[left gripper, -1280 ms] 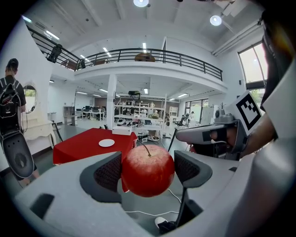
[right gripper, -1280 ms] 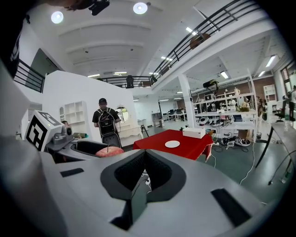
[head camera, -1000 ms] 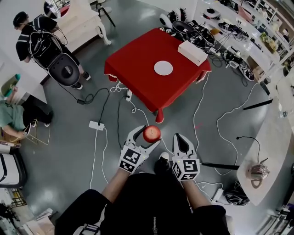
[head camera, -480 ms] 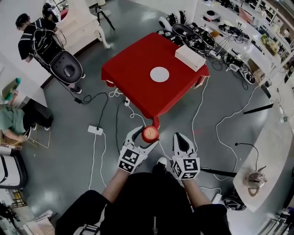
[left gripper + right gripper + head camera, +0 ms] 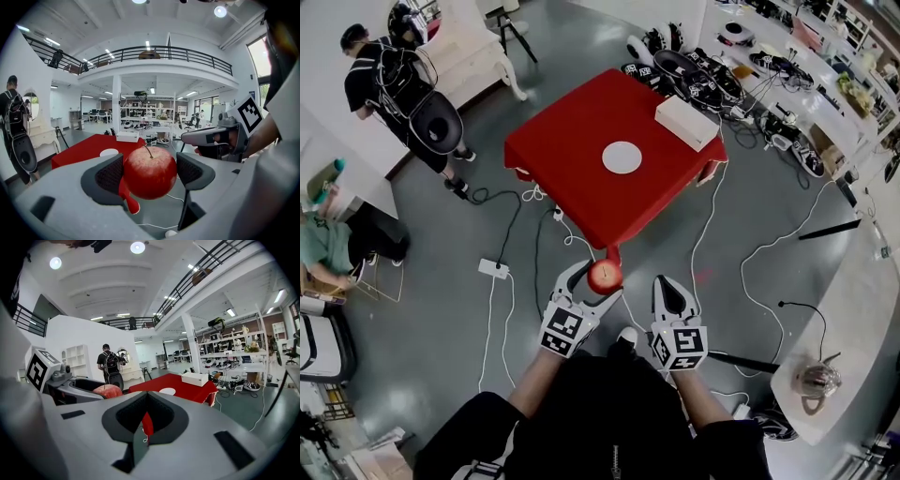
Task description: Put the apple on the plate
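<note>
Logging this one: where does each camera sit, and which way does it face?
Head view: on the person's head, facing steeply down; shows forearms, left gripper holding the apple, right gripper, red table with plate ahead.
Left gripper view: on the left gripper, facing along jaws clamped on the apple toward the table; right gripper at right.
Right gripper view: on the right gripper, jaws shut and empty, facing the table.
Shared: all three show table, plate, apple.

- Left gripper (image 5: pixel 602 278) and right gripper (image 5: pixel 668 284): smooth pale grey shells with curved jaws that taper to the tips.
- Pads (image 5: pixel 110 176): dark grey, finely textured, set into the jaws' inner faces.
- Cube (image 5: pixel 565 330) behind each gripper: white, with black square markers.
- Top (image 5: pixel 609 412): black, with short sleeves (image 5: pixel 469 427).
</note>
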